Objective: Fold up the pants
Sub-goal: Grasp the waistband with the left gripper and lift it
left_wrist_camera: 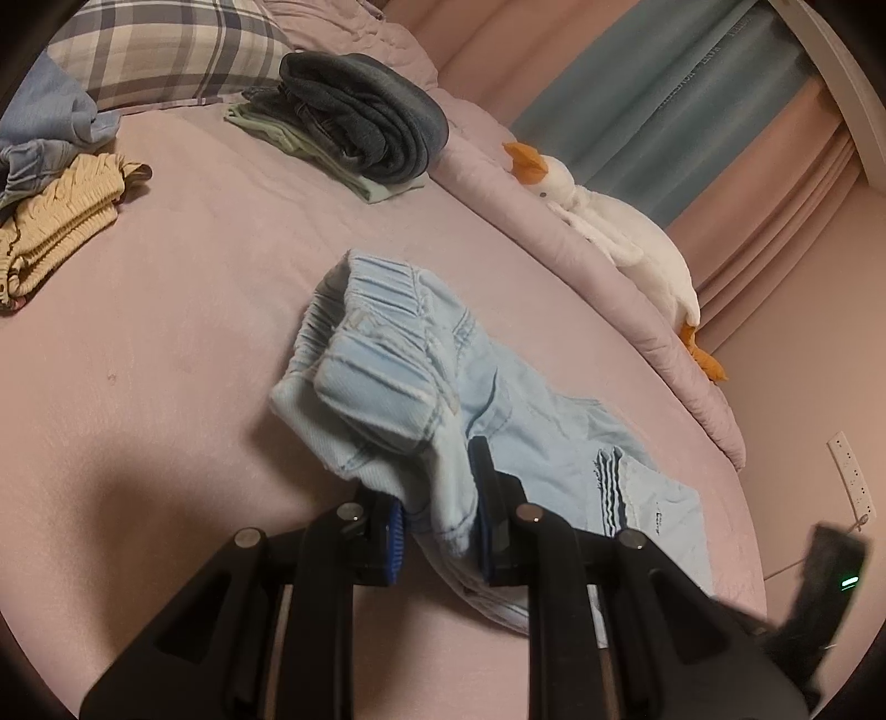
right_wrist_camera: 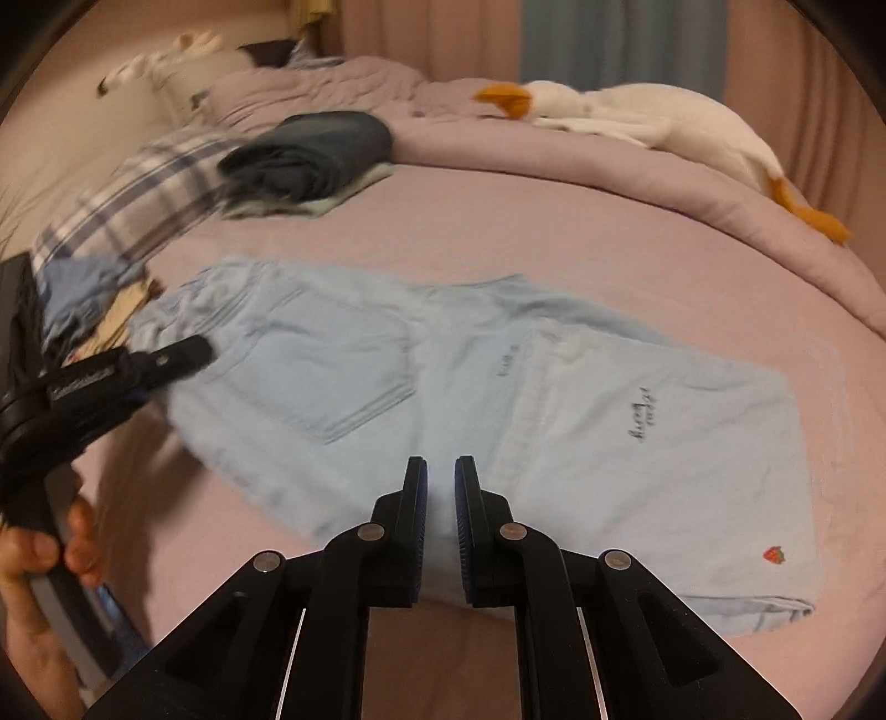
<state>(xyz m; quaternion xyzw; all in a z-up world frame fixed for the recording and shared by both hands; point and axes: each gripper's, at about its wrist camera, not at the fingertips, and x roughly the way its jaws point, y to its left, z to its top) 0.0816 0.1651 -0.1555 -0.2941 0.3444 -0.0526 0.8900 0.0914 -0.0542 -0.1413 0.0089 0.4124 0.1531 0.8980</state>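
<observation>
**Left tool grips the waistband; right tool hangs closed over the legs**

The light blue pants (right_wrist_camera: 498, 399) lie spread on the pink bed (right_wrist_camera: 526, 238), in the middle of the right wrist view, with the elastic waistband toward 10 o'clock and the leg hems toward 4 o'clock. A back pocket faces up near the waist, dark script is stitched on the upper leg, and a small red strawberry patch sits near the hem at 4 o'clock.

The left tool (left_wrist_camera: 440, 515) is clamped on a bunched fold of the pants at the waist end; fabric fills the gap between its blue pads, and the gathered waistband rises crumpled just past the fingertips toward 12 o'clock. In the right wrist view the same tool enters from 9 o'clock, held by a hand (right_wrist_camera: 39, 559) at 8 o'clock.

The right tool (right_wrist_camera: 441, 471) hangs above the middle of the pants with its fingers nearly together, only a narrow slit between them and nothing gripped.

A stack of folded dark clothes (left_wrist_camera: 360, 122) rests on the bed toward 12 o'clock in the left wrist view. A tan garment (left_wrist_camera: 61, 221) and a blue one lie at 10 o'clock beside a plaid pillow (left_wrist_camera: 166, 50). A white plush goose (left_wrist_camera: 614, 227) with an orange beak lies along the rolled duvet at 2 o'clock, before pink and blue curtains.
</observation>
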